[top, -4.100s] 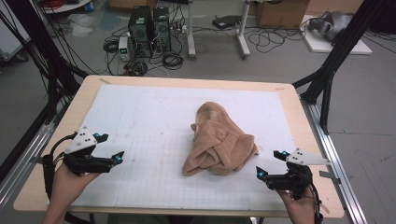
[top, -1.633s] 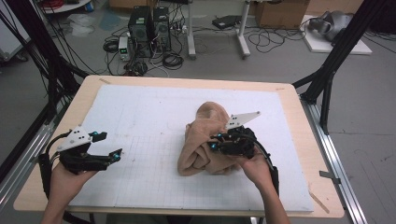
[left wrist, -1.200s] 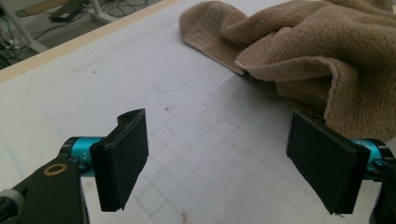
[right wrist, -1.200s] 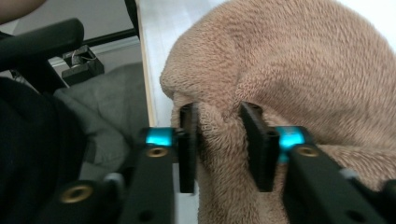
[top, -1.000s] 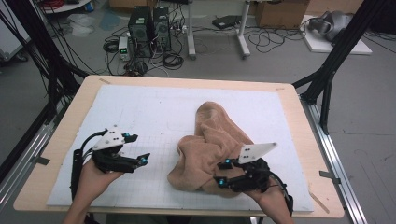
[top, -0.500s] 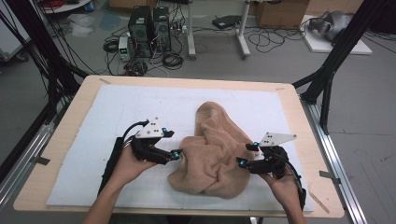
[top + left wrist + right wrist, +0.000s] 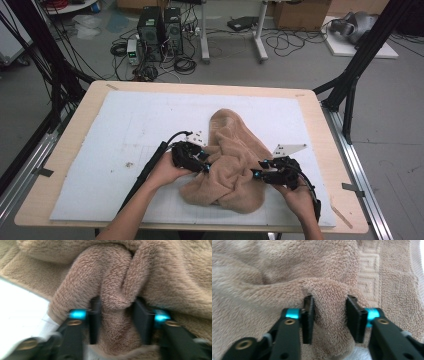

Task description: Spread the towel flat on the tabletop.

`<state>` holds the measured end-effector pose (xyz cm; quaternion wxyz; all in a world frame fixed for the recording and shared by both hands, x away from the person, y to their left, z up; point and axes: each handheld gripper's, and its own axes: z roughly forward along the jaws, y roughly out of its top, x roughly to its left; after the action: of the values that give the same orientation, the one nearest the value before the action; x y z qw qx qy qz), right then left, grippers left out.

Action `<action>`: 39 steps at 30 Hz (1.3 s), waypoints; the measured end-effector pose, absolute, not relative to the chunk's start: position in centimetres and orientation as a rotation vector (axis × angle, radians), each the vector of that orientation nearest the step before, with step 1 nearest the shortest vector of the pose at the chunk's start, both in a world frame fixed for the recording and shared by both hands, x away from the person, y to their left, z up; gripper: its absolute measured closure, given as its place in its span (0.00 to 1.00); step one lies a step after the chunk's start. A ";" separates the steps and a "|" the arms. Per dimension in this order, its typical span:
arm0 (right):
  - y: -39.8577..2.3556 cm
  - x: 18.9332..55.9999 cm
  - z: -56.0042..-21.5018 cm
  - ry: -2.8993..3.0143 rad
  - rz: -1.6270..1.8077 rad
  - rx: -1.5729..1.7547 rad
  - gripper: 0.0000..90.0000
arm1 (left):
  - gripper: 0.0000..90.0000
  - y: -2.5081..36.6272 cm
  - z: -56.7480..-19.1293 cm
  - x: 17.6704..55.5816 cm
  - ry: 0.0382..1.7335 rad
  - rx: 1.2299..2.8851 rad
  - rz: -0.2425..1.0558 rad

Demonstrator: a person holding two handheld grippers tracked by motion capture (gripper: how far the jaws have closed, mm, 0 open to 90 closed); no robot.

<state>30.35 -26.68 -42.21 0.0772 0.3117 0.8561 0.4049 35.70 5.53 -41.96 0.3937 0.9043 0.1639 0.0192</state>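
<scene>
Tan terry towel point(image 7: 231, 165) lies crumpled on the white mat point(image 7: 125, 135) of the worktop point(image 7: 65, 150). Left tool point(image 7: 204, 167) has just been closing, its pads pinching a bunched fold at the towel's left edge; right tool point(image 7: 256, 175) likewise clamps a fold on the right side.

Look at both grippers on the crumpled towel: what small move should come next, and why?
Probably lift both hands slightly and draw them apart. The left gripper and right gripper have just been closing, each with a fold of the tan towel between its jaws, and the towel lies bunched on the white mat.
</scene>
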 end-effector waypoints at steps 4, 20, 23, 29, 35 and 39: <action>-26.6 30.5 -41.8 2.576 1.198 0.907 0.76 | 0.84 5.8 -41.2 35.2 0.402 2.310 0.104; -20.8 30.1 -36.4 2.565 1.320 0.615 0.78 | 0.92 17.1 -34.3 28.8 0.454 2.146 0.428; -19.7 29.4 -36.0 2.586 1.322 0.566 0.78 | 0.92 18.6 -34.0 26.5 0.445 2.156 0.479; -17.7 25.9 -35.6 2.663 1.309 0.429 0.78 | 0.92 20.7 -34.5 22.3 0.464 2.139 0.479; -17.6 22.9 -35.9 2.694 1.305 0.390 0.78 | 0.92 20.9 -35.5 18.5 0.444 2.157 0.436; -18.3 21.7 -35.9 2.713 1.315 0.411 0.70 | 0.81 20.7 -36.2 18.3 0.417 2.173 0.404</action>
<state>21.74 -18.29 -35.85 0.0493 0.1348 0.8906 0.4315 18.35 20.71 -36.21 0.4317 0.8715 0.1671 0.1619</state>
